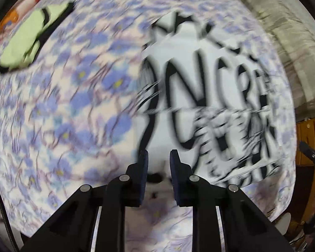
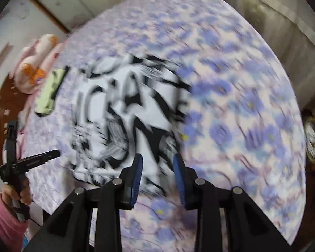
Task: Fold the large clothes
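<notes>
Blue-flowered bed sheet (image 1: 77,109) carries a folded white black-lettered shirt (image 1: 199,88); both tongs, left (image 1: 158,159) & right (image 2: 157,163), gape empty, so probably next garment.

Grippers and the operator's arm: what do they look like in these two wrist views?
Both are black, angular linkage frames with silver round pivot pins. The left gripper has dark navy pads; the right gripper has brighter blue ribbed pads. In the right wrist view, the left hand is bare, with a pink sleeve and a thin black cable nearby.
</notes>
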A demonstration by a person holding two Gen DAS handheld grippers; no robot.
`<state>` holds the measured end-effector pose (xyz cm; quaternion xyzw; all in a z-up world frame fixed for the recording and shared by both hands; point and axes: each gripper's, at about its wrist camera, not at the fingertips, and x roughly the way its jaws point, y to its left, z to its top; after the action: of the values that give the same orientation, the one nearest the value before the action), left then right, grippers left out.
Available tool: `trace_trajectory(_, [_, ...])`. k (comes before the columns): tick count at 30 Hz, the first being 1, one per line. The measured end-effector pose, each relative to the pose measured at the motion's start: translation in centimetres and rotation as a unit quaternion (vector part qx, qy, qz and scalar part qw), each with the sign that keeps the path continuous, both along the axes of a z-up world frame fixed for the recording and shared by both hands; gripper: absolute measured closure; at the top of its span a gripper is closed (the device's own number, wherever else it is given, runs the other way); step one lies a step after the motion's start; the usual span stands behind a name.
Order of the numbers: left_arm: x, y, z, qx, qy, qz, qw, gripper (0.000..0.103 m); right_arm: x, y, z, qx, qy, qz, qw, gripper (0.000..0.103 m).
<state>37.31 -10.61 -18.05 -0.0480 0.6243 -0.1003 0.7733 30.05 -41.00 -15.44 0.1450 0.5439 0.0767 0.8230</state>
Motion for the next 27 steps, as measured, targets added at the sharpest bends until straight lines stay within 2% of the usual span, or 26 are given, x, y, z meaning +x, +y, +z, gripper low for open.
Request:
trace_trajectory(3, [1.2, -2.8, 0.6, -0.015, -0.016, -0.021, 0.9995, 0.084, 2.2, 3.2, -0.2, 0.027, -0.021, 0.040, 0.999, 0.088])
trace_trajectory(5, [1.9, -4.5, 0.3, -0.018, -0.023, -0.035, 0.9990, 0.088, 3.9, 5.5, -1.1, 0.037, -0.028, 0.068, 0.997, 0.102])
trace_trajectory(8, [2.9, -6.0, -1.2, -0.024, -0.013, -0.041, 0.9988, 0.095, 6.0, 9.1, -3.1, 0.051, -0.052, 0.119, 0.990, 0.103])
trace_trajectory(11, [3.4, -6.3, -3.2, -0.021, -0.005, -0.045, 0.9988, 0.097, 7.7, 10.8, -5.5, 0.043, -0.038, 0.130, 0.990, 0.103])
trace_trajectory(14, [3.7, -6.5, -4.2, -0.006, -0.021, -0.047, 0.9987, 0.097, 8.8, 10.9, -7.7, 0.018, -0.015, 0.122, 0.992, 0.103])
trace_trajectory(17, [3.9, -6.2, -5.4, -0.005, -0.022, -0.046, 0.9987, 0.101, 9.2, 9.3, -9.6, 0.010, 0.005, 0.108, 0.994, 0.103])
trace_trajectory(20, [4.4, -4.9, -5.7, -0.034, -0.017, -0.029, 0.9989, 0.102, 8.9, 7.6, -9.7, 0.001, 0.005, 0.091, 0.996, 0.103])
trace_trajectory(22, [4.4, -3.8, -5.5, -0.034, -0.020, -0.019, 0.9990, 0.102, 8.3, 5.9, -9.5, -0.011, 0.004, 0.078, 0.997, 0.103])
trace_trajectory(24, [4.3, -2.6, -5.4, -0.020, -0.025, -0.012, 0.9994, 0.102, 7.6, 4.2, -9.6, -0.018, 0.012, 0.063, 0.998, 0.103])
trace_trajectory(25, [4.3, -2.0, -5.4, 0.002, -0.030, -0.006, 0.9995, 0.102, 7.2, 3.5, -9.6, -0.021, 0.013, 0.058, 0.998, 0.103])
trace_trajectory(27, [4.4, -0.8, -5.4, 0.008, -0.028, 0.001, 0.9996, 0.102, 6.6, 2.4, -9.3, -0.027, 0.012, 0.043, 0.999, 0.103])
